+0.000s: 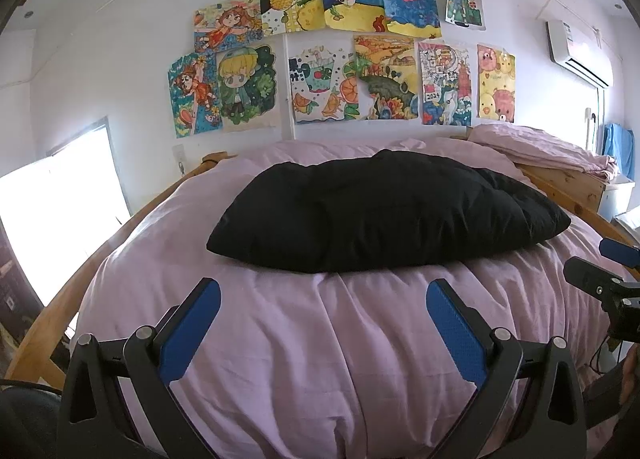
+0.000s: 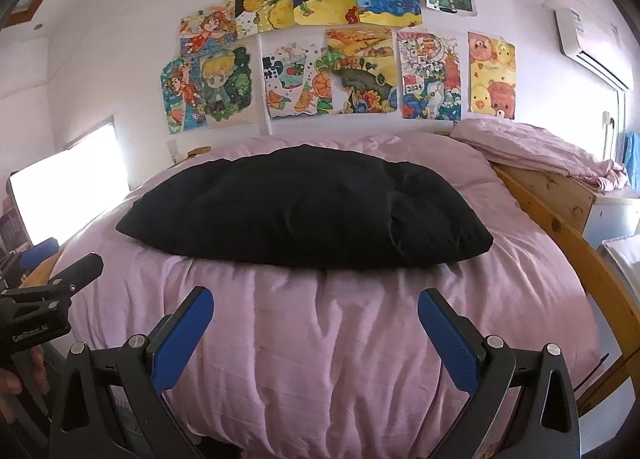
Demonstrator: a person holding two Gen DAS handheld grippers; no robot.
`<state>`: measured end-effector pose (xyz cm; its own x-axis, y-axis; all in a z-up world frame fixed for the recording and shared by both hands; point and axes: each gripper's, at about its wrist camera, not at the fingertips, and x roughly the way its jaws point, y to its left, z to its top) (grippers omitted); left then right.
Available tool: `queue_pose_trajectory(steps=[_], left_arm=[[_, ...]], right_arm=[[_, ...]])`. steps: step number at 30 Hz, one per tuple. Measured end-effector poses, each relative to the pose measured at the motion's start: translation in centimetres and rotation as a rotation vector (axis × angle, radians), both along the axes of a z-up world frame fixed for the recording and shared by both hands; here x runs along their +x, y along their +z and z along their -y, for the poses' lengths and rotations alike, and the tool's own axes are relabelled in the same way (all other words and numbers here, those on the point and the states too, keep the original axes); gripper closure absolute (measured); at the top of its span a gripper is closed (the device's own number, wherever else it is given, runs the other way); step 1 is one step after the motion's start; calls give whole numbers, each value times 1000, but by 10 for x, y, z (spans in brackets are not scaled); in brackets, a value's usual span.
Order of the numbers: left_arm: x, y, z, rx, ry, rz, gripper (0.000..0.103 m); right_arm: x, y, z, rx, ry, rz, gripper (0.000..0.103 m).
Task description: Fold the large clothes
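A large black garment (image 1: 384,211) lies folded in a compact bundle across the middle of a bed covered with a pink quilt (image 1: 320,339). It also shows in the right wrist view (image 2: 304,207). My left gripper (image 1: 323,293) is open and empty, held over the near part of the quilt (image 2: 320,339), short of the garment. My right gripper (image 2: 315,301) is open and empty, at about the same distance from it. The right gripper shows at the right edge of the left wrist view (image 1: 600,271); the left one at the left edge of the right wrist view (image 2: 60,271).
The bed has a wooden frame (image 2: 600,271) along the right and left sides (image 1: 52,315). A folded pink sheet (image 2: 540,151) lies on the headboard corner at far right. Several children's drawings (image 2: 320,39) hang on the wall behind. A bright window (image 1: 52,211) is left.
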<state>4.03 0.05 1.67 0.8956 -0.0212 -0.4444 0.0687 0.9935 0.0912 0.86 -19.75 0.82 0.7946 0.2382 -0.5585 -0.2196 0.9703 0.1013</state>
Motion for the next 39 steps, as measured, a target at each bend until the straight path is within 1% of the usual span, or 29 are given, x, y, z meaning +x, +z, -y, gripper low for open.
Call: queue_pose_trajectory(steps=[39], left_arm=[[-1, -2, -3, 4, -2, 0, 2]], right_arm=[[0, 0, 1, 5, -3, -3, 0]])
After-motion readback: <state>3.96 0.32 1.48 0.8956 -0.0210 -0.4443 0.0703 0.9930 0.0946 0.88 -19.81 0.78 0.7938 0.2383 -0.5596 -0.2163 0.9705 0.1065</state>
